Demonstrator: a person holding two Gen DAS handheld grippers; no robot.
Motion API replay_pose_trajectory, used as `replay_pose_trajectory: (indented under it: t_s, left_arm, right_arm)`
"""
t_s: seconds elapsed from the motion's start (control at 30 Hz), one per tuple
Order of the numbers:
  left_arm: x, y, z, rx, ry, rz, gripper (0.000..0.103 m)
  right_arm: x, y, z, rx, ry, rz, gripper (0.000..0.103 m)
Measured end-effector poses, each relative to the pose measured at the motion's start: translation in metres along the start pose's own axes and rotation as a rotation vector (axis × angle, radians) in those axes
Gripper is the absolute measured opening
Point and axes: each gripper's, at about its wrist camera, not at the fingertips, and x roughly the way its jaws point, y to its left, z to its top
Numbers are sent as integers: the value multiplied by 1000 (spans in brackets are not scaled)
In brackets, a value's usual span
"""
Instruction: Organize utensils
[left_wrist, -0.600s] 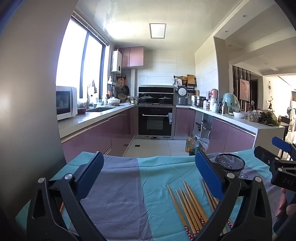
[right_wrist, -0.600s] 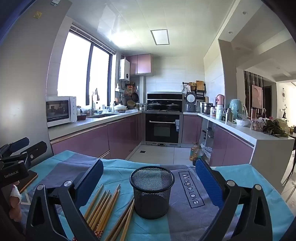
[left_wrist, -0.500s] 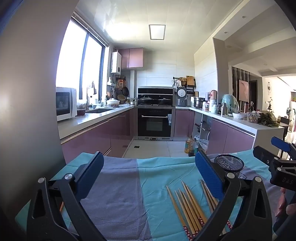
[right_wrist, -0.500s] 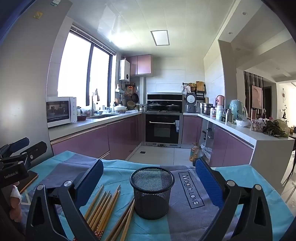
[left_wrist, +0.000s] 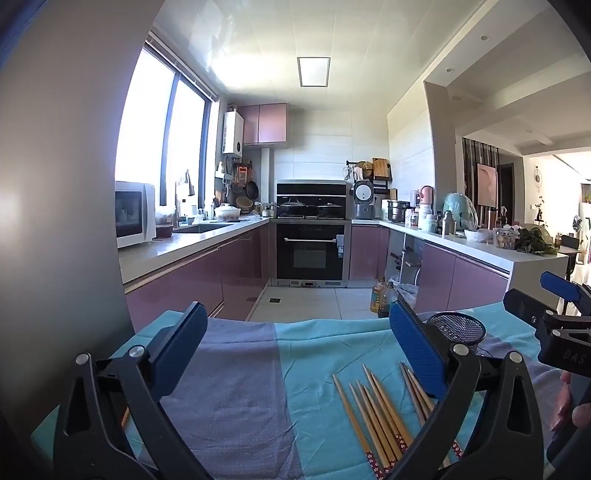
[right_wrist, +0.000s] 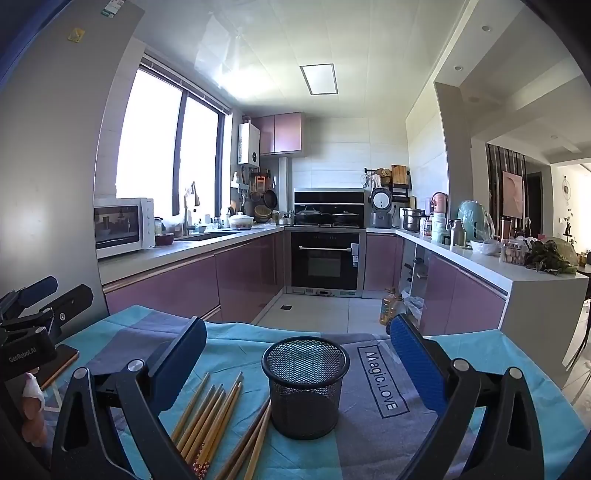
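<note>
Several wooden chopsticks (left_wrist: 373, 417) lie loose on a teal and grey tablecloth (left_wrist: 236, 391), their patterned ends toward me. A black mesh cup (right_wrist: 305, 386) stands upright just right of the chopsticks (right_wrist: 208, 417). My left gripper (left_wrist: 295, 350) hovers open over the cloth, left of the chopsticks, nothing between its blue pads. My right gripper (right_wrist: 297, 362) is open too, the mesh cup centred ahead between its fingers without touching them. Each gripper appears at the edge of the other's view: the right gripper (left_wrist: 554, 317) and the left gripper (right_wrist: 37, 317).
The table's far edge drops to a tiled kitchen floor with oil bottles (left_wrist: 382, 297). Purple cabinets and counters (right_wrist: 177, 258) line both sides, with an oven (right_wrist: 325, 260) at the back. A flat dark object (right_wrist: 59, 363) lies at the cloth's left. "Magic.LOVE" is printed on the cloth (right_wrist: 380, 380).
Both views have tilted slightly downward, so the kitchen sits a little lower in frame. Chopsticks and cup have not moved. Both grippers stay wide open.
</note>
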Motion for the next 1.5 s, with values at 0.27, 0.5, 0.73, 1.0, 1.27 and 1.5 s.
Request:
replay_pose_trajectory:
  t_s: [0.27, 0.5, 0.73, 1.0, 1.27, 1.5]
  left_arm:
    - [0, 1, 0, 1, -3, -3, 97]
    - [0, 1, -2, 2, -8, -6, 97]
    - [-1, 1, -1, 3, -10, -9, 97]
    - [-1, 0, -2, 4, -14, -8, 97]
    - [-2, 1, -1, 7, -17, -7, 97]
    - [-2, 1, -1, 7, -16, -8, 97]
  right_arm:
    - [0, 0, 0, 4, -1, 0, 96]
    - [0, 0, 0, 6, 0, 1, 96]
    - [-1, -1, 1, 8, -1, 3, 96]
    - [0, -1, 1, 7, -3, 1, 96]
    - [-1, -1, 2, 11, -4, 5, 96]
    - [0, -1, 3, 14, 0, 2, 96]
